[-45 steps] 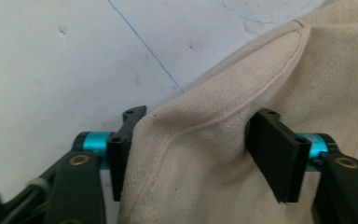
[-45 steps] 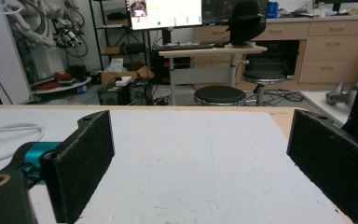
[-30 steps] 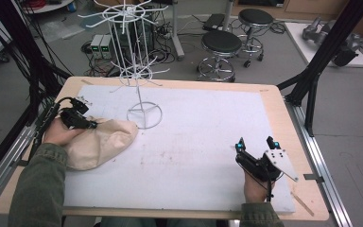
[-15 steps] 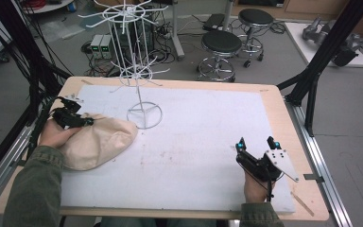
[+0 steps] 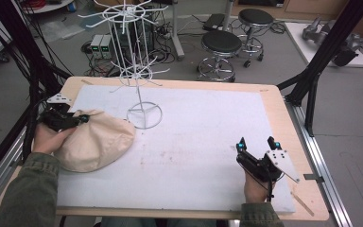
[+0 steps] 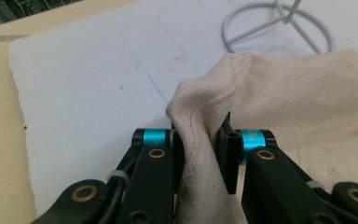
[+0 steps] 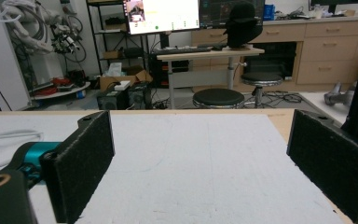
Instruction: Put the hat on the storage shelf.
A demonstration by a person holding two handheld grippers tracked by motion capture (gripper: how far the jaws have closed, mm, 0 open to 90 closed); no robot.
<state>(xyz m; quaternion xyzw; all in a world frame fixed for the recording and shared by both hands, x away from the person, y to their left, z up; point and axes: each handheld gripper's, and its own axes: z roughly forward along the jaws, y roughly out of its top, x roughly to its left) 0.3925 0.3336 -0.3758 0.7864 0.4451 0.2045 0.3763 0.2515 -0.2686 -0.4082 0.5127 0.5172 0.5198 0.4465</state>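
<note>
The left gripper is clenched on a fold of the beige cloth hat at the mat's nine o'clock, unhung from the wire rack; the right gripper idles released.

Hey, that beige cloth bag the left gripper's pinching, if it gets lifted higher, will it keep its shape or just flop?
Probably flop: the beige cloth bag bunches into soft folds where the left gripper clamps its edge. It likely feels light, since a pinch on one fold seems enough to raise that edge. Slipping looks unlikely; the weave is coarse. It may drag toward the wire rack close beside it.
</note>
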